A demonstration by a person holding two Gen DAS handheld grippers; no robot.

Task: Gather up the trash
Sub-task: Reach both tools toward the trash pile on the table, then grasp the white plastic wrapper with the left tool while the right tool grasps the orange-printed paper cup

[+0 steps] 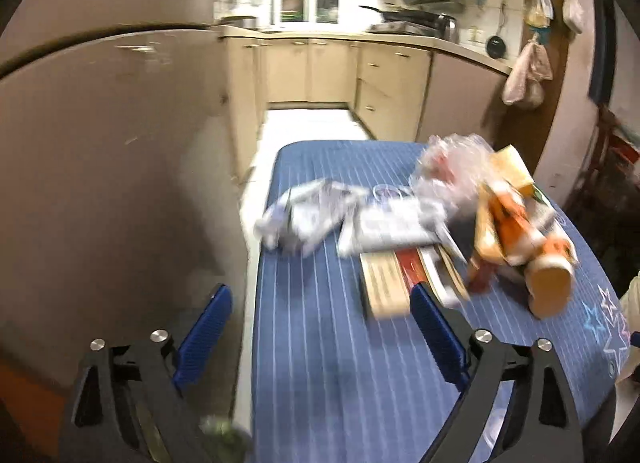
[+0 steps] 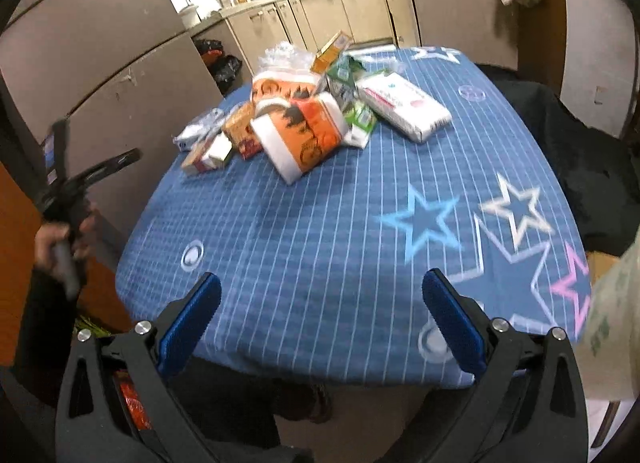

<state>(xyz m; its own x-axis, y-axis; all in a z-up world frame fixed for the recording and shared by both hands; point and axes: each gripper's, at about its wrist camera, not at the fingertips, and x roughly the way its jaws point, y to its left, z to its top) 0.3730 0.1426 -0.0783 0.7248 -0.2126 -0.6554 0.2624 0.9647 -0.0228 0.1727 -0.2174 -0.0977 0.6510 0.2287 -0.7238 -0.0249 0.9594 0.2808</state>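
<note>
A heap of trash lies on the far part of a table under a blue striped cloth. It holds an orange and white bag, a white packet, green cartons, clear plastic and small boxes. My right gripper is open and empty over the table's near edge. My left gripper is open with nothing between its pads, at the table's left edge, short of crumpled white paper and flat cartons. The orange bag lies to the right.
A grey fridge stands close on the table's left side. Beige kitchen cabinets line the back. A hand holds the left gripper beside the fridge. Something dark sits past the table's right edge; black bags lie on the floor.
</note>
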